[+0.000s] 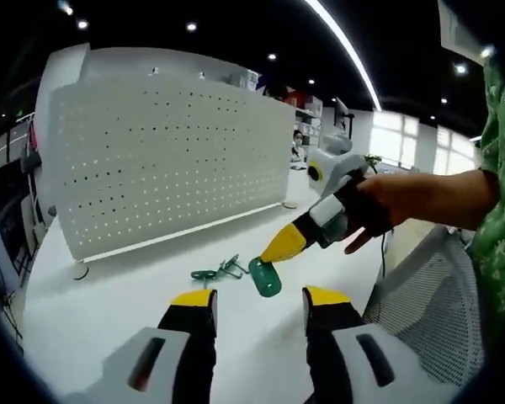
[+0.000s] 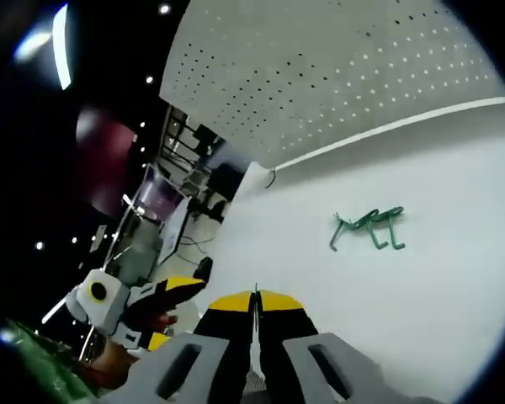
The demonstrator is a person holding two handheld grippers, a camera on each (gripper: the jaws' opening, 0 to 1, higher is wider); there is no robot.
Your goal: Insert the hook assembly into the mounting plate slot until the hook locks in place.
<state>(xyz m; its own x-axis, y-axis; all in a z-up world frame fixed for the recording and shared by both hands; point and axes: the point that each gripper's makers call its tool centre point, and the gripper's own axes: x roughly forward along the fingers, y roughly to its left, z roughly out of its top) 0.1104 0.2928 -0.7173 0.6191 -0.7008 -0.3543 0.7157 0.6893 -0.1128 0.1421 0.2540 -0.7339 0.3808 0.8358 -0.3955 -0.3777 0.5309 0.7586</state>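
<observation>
A: From where does the left gripper view look?
B: Low over the white tabletop (image 1: 109,311), facing the white perforated mounting plate (image 1: 168,160).
A: And the right gripper view?
B: Rolled, nearer; both share the green wire hook (image 2: 369,229).

White pegboard panel (image 1: 168,160) stands upright on white table (image 1: 93,311). Green wire hook (image 1: 219,270) lies on table w/ a green plastic piece (image 1: 265,277) just beside it. Right gripper (image 1: 279,246), held by a hand (image 1: 387,206), tips at the plastic piece. Left gripper (image 1: 257,300) jaws apart, near foreground.
</observation>
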